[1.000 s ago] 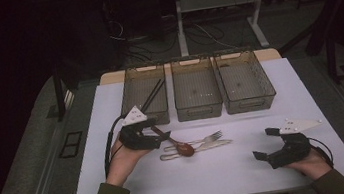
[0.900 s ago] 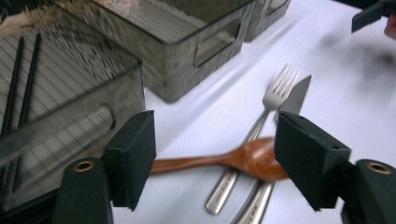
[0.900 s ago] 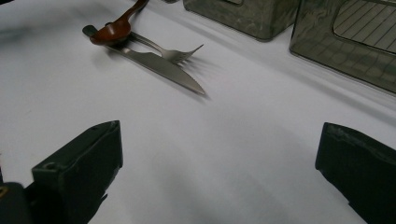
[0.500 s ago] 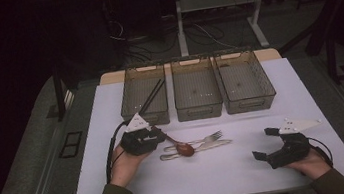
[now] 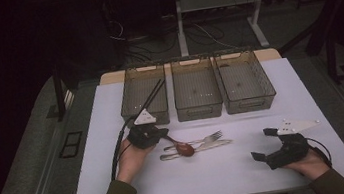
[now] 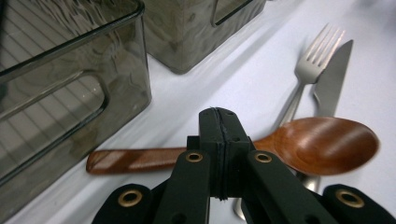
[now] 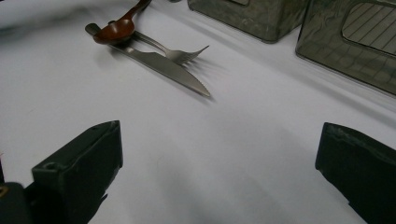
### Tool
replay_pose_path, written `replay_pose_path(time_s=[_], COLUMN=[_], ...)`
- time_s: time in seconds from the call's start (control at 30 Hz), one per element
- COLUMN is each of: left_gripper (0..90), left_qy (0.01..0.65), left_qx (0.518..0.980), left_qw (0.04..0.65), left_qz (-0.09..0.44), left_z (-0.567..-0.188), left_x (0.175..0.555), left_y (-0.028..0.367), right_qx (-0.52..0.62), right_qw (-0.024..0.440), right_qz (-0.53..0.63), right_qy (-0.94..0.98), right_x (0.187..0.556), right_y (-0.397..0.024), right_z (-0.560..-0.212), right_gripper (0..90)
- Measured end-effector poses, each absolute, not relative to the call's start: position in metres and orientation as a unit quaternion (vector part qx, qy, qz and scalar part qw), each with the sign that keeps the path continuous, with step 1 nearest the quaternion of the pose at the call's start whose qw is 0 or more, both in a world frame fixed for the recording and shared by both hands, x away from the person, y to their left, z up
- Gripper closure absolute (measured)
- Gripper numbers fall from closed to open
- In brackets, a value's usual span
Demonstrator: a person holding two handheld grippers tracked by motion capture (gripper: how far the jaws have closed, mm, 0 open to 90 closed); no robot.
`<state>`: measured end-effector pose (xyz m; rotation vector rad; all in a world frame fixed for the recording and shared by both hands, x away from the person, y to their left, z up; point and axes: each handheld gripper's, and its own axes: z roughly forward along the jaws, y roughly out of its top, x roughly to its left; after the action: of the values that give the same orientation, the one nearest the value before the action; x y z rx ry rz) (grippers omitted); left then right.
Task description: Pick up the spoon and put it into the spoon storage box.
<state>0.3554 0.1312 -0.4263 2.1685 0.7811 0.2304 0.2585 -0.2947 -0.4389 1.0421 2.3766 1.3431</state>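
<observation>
While clamping spoon — left tool, bins beside

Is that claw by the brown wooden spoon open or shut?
Shut: the left claw has its jaws pressed on the brown wooden spoon handle.

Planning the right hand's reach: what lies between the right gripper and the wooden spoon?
In the right gripper view, bare white table, then the knife and fork, lie between the right gripper and the wooden spoon.
</observation>
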Motion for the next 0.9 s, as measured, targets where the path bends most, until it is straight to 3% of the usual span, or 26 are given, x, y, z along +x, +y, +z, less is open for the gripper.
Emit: replay_pose_path(time_s=[0.33,0.9], left_gripper=[89.0,89.1], left_qy=[0.304,0.294], left_qx=[0.872,0.893], left_qw=[0.374,0.324], left_qz=[0.09,0.104], left_z=[-0.437,-0.441], left_x=[0.377,0.376], left_y=[0.112,0.116], right_qx=[0.354,0.351], right_qw=[0.104,0.104], right_qz=[0.458,0.459], right_qy=[0.809,0.81], right_x=[0.261,0.262], right_y=[-0.295,-0.295], right_z=[-0.44,-0.44], right_gripper=[0.1,0.1])
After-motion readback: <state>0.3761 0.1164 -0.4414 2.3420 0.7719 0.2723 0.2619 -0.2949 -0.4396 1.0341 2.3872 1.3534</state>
